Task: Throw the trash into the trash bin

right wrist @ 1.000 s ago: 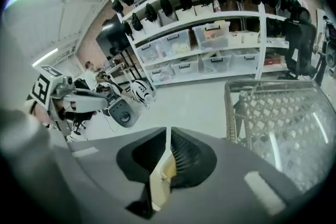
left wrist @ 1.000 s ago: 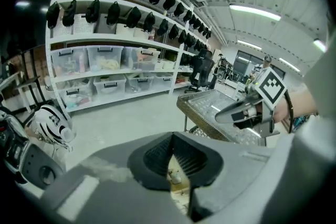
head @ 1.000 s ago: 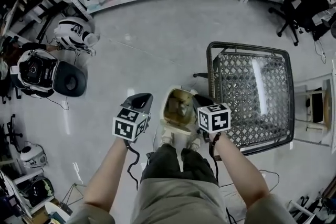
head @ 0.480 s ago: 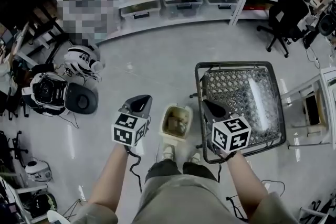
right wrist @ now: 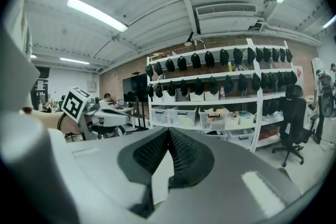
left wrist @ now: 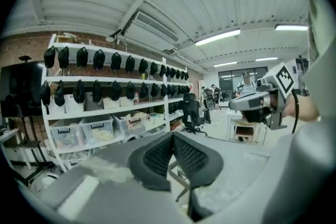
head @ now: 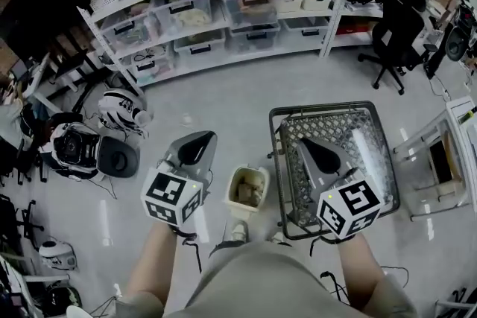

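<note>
Head view: trash [head: 250, 194] sits in the trash bin [head: 230, 188] on the floor [head: 223, 97], just beside the wire cart [head: 328, 107]. Left claw [head: 195, 148] and right claw [head: 316, 153] are both pinched together, nothing clearly held. Bin's right at the feet [head: 238, 232], so one careless step could tip it.

Trash bin [head: 232, 187] contents indistinct; wire cart [head: 328, 109] partly behind right gripper [head: 304, 145].

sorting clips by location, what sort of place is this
Probably a workshop or lab storeroom: long white shelving loaded with clear storage bins, a wire cart on a bare grey floor, and a black office chair.
</note>
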Available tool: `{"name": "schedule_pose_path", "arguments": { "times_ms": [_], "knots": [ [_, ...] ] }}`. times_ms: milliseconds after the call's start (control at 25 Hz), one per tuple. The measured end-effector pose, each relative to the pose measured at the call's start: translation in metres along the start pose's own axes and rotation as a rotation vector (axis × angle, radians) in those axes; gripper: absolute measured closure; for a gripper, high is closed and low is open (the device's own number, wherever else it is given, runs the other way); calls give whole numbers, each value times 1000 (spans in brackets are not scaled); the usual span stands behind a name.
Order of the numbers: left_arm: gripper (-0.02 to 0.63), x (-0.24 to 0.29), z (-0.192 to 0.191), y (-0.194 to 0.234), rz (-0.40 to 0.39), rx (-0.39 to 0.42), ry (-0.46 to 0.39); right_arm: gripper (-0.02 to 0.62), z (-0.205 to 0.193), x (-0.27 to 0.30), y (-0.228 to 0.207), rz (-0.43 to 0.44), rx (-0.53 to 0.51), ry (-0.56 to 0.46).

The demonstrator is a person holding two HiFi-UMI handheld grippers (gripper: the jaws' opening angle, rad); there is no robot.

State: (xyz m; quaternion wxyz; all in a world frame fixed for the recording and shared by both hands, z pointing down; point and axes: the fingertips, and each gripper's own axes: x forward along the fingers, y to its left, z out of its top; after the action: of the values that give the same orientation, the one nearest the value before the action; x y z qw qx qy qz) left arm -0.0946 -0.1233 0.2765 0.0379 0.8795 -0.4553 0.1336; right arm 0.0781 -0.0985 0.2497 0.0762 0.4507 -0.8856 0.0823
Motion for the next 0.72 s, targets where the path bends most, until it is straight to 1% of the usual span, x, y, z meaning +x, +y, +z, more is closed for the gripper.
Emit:
{"name": "schedule_pose_path", "arguments": {
  "times_ms": [120,320,400,480,600,720],
  "knots": [
    [604,-11,34,-7,9,40,-70,591,24,-20,1,-6,-21,-57],
    [604,-27,80,-17,40,111,-144,591,83,-60,1,17,20,-200],
    [604,-34,99,-23,57,145,-162,591,108,-76,-1,5,-8,-259],
    [604,-40,114,-32,58,171,-185,591,128,-88,0,-6,-54,-306],
    [603,-45,127,-41,53,175,-220,591,146,-101,7,3,-117,-353],
    [604,-46,131,-44,49,172,-230,591,154,-106,13,22,-138,-370]
  ]
}}
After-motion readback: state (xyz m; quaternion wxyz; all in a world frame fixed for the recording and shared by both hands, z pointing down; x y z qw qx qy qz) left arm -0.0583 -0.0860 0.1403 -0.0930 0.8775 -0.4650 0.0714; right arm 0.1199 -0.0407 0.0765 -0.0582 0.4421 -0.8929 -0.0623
